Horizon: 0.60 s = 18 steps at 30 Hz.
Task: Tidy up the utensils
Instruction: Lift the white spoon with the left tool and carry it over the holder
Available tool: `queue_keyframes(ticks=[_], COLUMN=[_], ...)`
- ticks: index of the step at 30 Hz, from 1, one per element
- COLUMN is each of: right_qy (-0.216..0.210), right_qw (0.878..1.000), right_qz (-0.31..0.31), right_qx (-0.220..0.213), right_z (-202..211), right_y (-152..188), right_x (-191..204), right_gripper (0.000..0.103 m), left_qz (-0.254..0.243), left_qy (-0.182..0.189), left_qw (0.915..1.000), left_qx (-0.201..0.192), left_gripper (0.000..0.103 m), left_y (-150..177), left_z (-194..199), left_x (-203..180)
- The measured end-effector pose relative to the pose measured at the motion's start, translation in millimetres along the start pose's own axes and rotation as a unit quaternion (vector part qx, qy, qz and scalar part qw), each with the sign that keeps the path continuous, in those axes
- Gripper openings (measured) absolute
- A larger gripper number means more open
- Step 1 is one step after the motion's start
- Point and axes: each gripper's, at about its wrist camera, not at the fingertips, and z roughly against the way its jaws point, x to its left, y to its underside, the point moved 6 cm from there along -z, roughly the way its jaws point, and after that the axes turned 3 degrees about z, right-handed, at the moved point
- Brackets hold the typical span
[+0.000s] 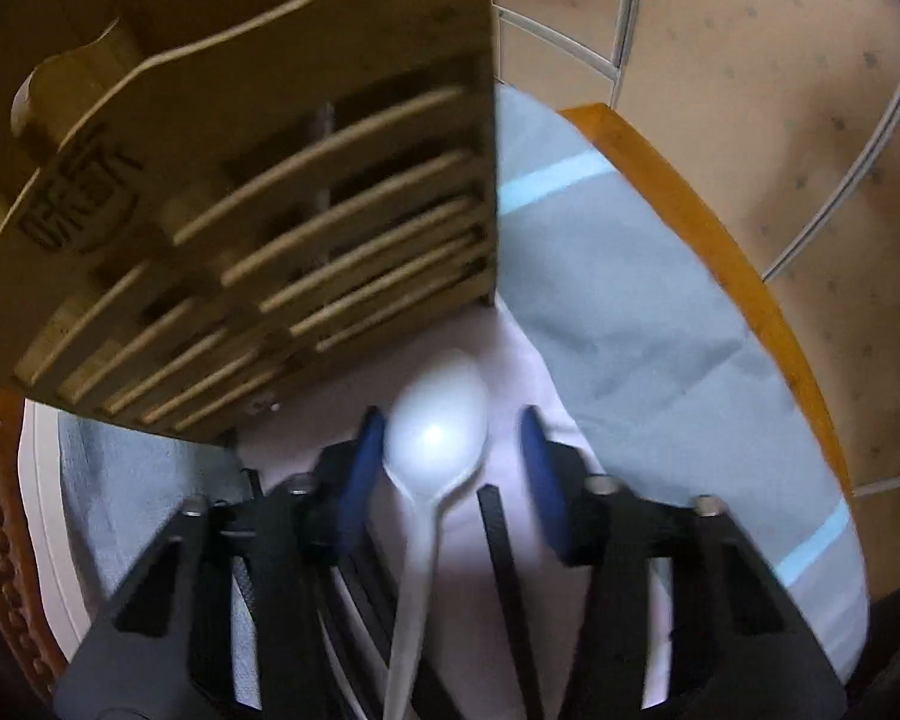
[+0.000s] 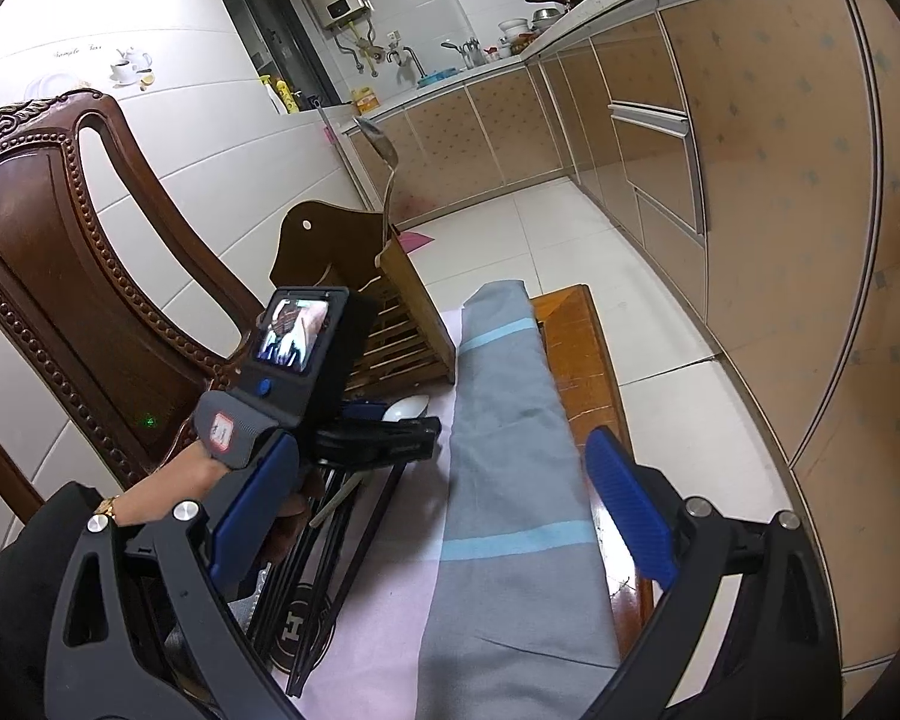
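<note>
A: Where is the white plastic spoon (image 1: 432, 438) found?

B: It is seen lying on the pale cloth (image 1: 510, 546), bowl toward the wooden utensil holder (image 1: 258, 192), between the parted fingers of the left gripper (image 1: 453, 447). Nothing is clamped yet; whether the left pad touches the bowl cannot be told.

A: How is it expected to handle?

B: It is judged to be light, thin and slightly springy, with a smooth, slippery surface. A hold at the neck or upper handle is advised, since the rounded bowl could be squeezed out sideways.

A: And what surrounds it?

B: Black utensils (image 1: 504, 546) are laid just beside its handle, and the holder's slatted front stands near the bowl, so a lift upward and back is favoured. A metal spoon (image 2: 381, 144) is already stood in the holder. The table edge (image 2: 588, 360) lies past the folded grey cloth (image 2: 504, 420). The right gripper (image 2: 444, 516) is held wide apart, empty, above that cloth.
</note>
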Motion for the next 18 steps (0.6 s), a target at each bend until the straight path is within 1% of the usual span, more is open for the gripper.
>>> queue_keyframes(ticks=[4,8,10,13,14,17,18], right_qy=[0.000,-0.001,-0.001,-0.001,-0.001,0.000,0.000], right_qw=[1.000,1.000,1.000,1.000,1.000,1.000,1.000], right_qz=[-0.002,-0.002,-0.003,-0.002,-0.001,0.000,0.000], right_qx=[-0.001,-0.001,0.000,0.001,0.001,0.002,0.001], right_z=[1.3,0.9,0.6,0.6,0.7,0.3,0.3], right_y=[-0.9,-1.0,-0.9,0.2,0.8,0.3,0.3], right_x=[-1.1,-1.6,-2.2,-1.6,-1.3,-0.6,-0.7], right_gripper=[0.094,0.094,0.094,0.094,0.094,0.094,0.094], left_qz=[0.014,0.024,0.023,0.015,0.016,0.026,0.033], left_qy=[0.007,0.022,0.047,0.077,0.089,0.117,0.127], left_qw=[0.9998,0.9993,0.9980,0.9937,0.9908,0.9803,0.9734], left_qx=[0.010,-0.017,-0.037,-0.080,-0.101,-0.157,-0.188], left_gripper=[0.032,0.032,0.032,0.032,0.032,0.032,0.032], left_y=[0.5,2.3,9.5,19.0,23.2,27.4,25.8], left_z=[-0.9,19.4,45.9,90.8,111.1,157.5,176.4], left_x=[6.7,12.1,12.3,11.6,13.0,25.8,31.0])
